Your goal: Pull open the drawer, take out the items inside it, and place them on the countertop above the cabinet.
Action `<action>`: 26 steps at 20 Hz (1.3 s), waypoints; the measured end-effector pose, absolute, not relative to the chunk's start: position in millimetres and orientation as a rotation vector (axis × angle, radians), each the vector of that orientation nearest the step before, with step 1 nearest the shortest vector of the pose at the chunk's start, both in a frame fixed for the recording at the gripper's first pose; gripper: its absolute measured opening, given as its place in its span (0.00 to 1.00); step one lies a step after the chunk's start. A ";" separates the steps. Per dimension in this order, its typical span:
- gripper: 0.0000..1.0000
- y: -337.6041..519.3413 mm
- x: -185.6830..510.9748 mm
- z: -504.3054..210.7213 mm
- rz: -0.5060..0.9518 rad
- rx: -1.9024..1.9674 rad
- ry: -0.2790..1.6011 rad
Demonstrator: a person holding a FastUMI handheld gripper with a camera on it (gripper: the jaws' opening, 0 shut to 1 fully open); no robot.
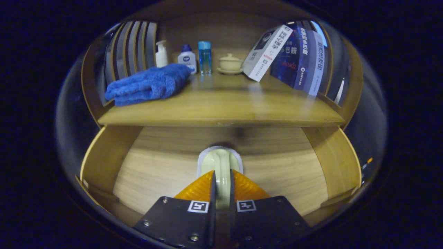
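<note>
Gripper point(221, 186): your fingers are clenched on a pale brush-like item point(220, 162), held above the open drawer point(166, 173). Step in hand: take-out. Next, you lift it clear to the countertop point(225, 103), right of the far blue towel point(148, 84).

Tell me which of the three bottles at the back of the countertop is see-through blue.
The blue bottle, rightmost of the three, beside the lidded cup; the other two are white.

The gripper point(222, 180) points forward and slightly downward, its two fingers point(200, 188) drawn nearly together and level with each other, both pressing on a thin pale object point(221, 166) that stands upright between them
</note>
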State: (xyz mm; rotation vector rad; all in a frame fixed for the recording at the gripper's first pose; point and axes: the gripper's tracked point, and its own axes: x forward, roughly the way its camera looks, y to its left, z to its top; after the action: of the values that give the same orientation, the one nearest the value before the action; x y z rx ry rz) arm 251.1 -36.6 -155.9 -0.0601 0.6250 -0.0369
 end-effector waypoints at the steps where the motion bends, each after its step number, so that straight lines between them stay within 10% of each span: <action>1: 0.15 -35.4 247.8 -155.2 -0.035 -0.031 0.616; 26: 0.15 3.2 232.4 117.0 0.077 -0.079 -0.043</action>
State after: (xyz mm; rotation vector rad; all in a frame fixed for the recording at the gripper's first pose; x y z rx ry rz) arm 232.4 3.2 117.0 -0.0792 -0.0428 0.0768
